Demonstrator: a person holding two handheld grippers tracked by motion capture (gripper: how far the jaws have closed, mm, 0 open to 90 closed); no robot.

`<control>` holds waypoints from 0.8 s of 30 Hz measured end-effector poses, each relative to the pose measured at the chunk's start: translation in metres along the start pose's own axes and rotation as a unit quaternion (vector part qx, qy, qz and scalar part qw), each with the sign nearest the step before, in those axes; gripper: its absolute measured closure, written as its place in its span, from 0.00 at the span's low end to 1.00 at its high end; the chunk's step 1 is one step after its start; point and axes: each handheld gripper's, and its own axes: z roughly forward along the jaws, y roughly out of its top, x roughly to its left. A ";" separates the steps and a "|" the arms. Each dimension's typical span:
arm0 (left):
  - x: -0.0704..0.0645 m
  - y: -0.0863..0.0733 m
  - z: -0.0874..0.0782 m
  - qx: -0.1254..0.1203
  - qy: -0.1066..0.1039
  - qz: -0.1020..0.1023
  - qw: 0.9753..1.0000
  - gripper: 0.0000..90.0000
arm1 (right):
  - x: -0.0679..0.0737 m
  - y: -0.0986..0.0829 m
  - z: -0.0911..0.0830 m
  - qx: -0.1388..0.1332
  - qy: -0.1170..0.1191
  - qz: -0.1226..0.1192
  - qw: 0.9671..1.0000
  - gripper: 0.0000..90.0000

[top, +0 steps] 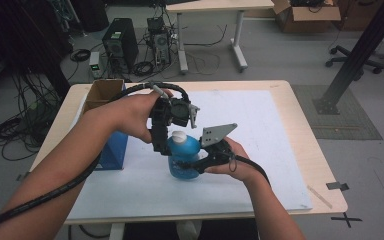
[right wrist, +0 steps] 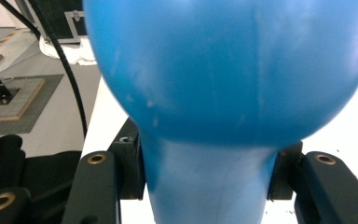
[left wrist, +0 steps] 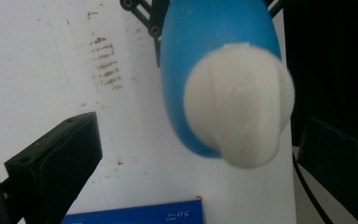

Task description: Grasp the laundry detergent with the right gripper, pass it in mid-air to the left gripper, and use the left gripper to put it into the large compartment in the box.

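— White sheet (top: 260, 165) covers most of the table (top: 300, 100); bare room to the right, a blue box (top: 114, 150) close on the left.

— And the blue bottle (top: 182, 160)?

— Mid-sheet. Right gripper (right wrist: 205, 186) is clamped on it, jaws against both sides. Left gripper (left wrist: 186, 154) hangs above its white cap (left wrist: 240, 105), jaws spread wide, holding nothing.

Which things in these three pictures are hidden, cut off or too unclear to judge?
- Blue bottle: in the high view both grippers cover its sides; its label cannot be seen.
- White cap: blurred in the left gripper view, so whether it is screwed tight cannot be told.
- Left gripper: its right jaw is dark against the background.
- Blue box: cut off by the bottom edge; its print is too small to read.
- Cardboard box: its inside is hidden by the hand.
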 end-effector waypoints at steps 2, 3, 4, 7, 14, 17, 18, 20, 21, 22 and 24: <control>0.000 0.000 0.001 0.001 -0.001 0.000 1.000 0.00 | 0.000 0.001 0.003 -0.001 -0.003 0.002 1.000 0.50; 0.000 0.000 0.002 0.001 -0.001 0.000 1.000 0.00 | -0.001 0.002 0.005 0.000 -0.007 0.001 1.000 0.50; 0.000 0.001 0.003 0.005 -0.001 0.000 1.000 0.00 | -0.001 0.003 0.008 0.003 -0.009 0.000 1.000 0.50; 0.000 0.001 0.005 0.007 -0.002 0.001 1.000 0.00 | -0.001 0.006 0.012 0.001 -0.007 -0.003 1.000 0.50; -0.002 0.002 0.009 0.011 -0.002 0.002 1.000 0.00 | 0.000 0.014 0.018 0.000 -0.007 -0.003 1.000 0.50; -0.002 0.001 0.010 0.014 -0.001 0.003 1.000 0.00 | 0.000 0.017 0.019 0.000 -0.005 -0.003 1.000 0.50; -0.002 0.001 0.010 0.014 -0.001 0.003 1.000 0.00 | 0.000 0.017 0.019 0.000 -0.005 -0.003 1.000 0.50; -0.003 0.001 0.011 0.016 -0.001 0.003 1.000 0.00 | 0.000 0.019 0.020 -0.001 -0.009 -0.004 1.000 0.50; -0.003 0.001 0.012 0.016 0.000 0.001 1.000 0.00 | 0.000 0.019 0.020 -0.001 -0.009 -0.004 1.000 0.50; -0.003 0.000 0.012 0.016 -0.001 0.001 1.000 0.00 | 0.001 0.020 0.020 -0.002 -0.009 -0.003 1.000 0.50; -0.003 0.000 0.012 0.018 -0.002 0.001 1.000 0.01 | 0.001 0.021 0.020 -0.001 -0.009 -0.001 1.000 0.50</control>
